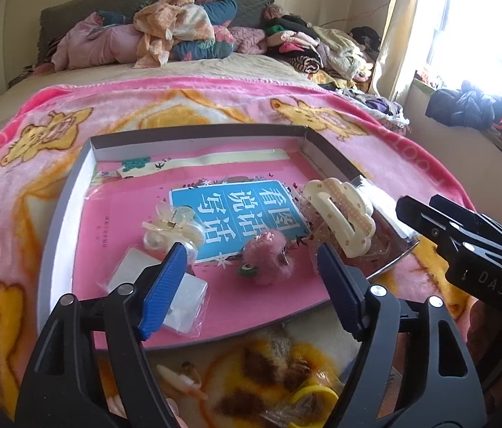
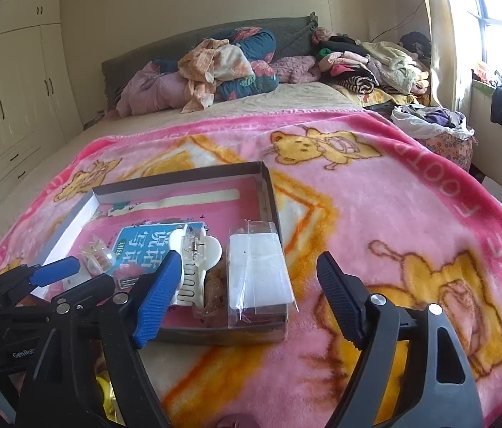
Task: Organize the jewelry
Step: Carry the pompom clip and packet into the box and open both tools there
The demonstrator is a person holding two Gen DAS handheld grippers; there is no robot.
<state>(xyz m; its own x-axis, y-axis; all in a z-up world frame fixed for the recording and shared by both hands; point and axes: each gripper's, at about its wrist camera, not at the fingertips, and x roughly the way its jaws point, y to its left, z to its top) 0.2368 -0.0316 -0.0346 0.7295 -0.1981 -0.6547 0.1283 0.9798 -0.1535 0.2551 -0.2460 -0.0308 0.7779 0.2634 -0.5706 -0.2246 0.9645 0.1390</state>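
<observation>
Both my grippers—left (image 1: pixel 251 267), right (image 2: pixel 251 278)—stood wide, holding nothing. In the shallow box (image 1: pixel 69 192) on the pink blanket (image 2: pixel 375 196) lay three hair clips—one cream claw (image 1: pixel 340 214), one clear (image 1: pixel 169 228), one fluffy pink (image 1: pixel 269 256)—and two plastic packets (image 1: pixel 165 292).

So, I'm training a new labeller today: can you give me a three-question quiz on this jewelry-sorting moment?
1. True or false: the left gripper is clamped on the fluffy pink clip.
2. Which item lies outside the box, on the blanket? A cream claw clip; B yellow ring; C blue-labelled booklet.
3. What is between the right gripper fingers?

Key: 1 false; 2 B; 3 nothing, they stand open.
</observation>
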